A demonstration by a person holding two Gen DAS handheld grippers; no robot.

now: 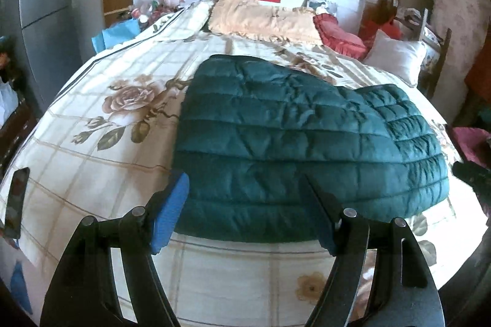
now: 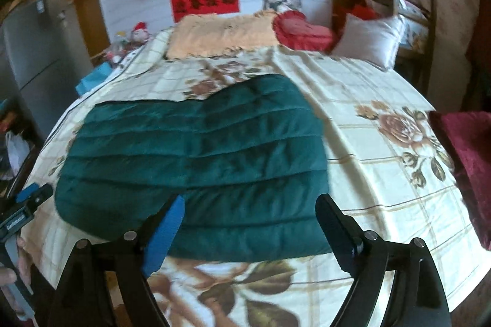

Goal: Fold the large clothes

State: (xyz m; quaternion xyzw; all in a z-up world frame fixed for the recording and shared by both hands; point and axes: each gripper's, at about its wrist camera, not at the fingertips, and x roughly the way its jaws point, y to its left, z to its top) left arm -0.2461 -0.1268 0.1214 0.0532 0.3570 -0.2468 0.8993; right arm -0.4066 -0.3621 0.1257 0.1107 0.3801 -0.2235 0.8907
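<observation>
A dark green quilted puffer jacket [image 1: 300, 142] lies flat on a floral cream bedspread [image 1: 101, 149], folded into a broad block. It also shows in the right wrist view [image 2: 196, 161]. My left gripper [image 1: 245, 204] is open and empty, hovering above the jacket's near edge. My right gripper [image 2: 250, 222] is open and empty above the jacket's near right corner. The left gripper also shows at the left edge of the right wrist view [image 2: 27, 204], held by a hand.
Peach blanket [image 1: 260, 17], red cushion [image 1: 340, 35] and white pillow [image 1: 396, 55] lie at the bed's far end. A dark phone [image 1: 17, 201] lies on the bedspread at left. A maroon cloth [image 2: 469, 167] lies at the bed's right side. A grey fridge [image 1: 43, 4] stands left.
</observation>
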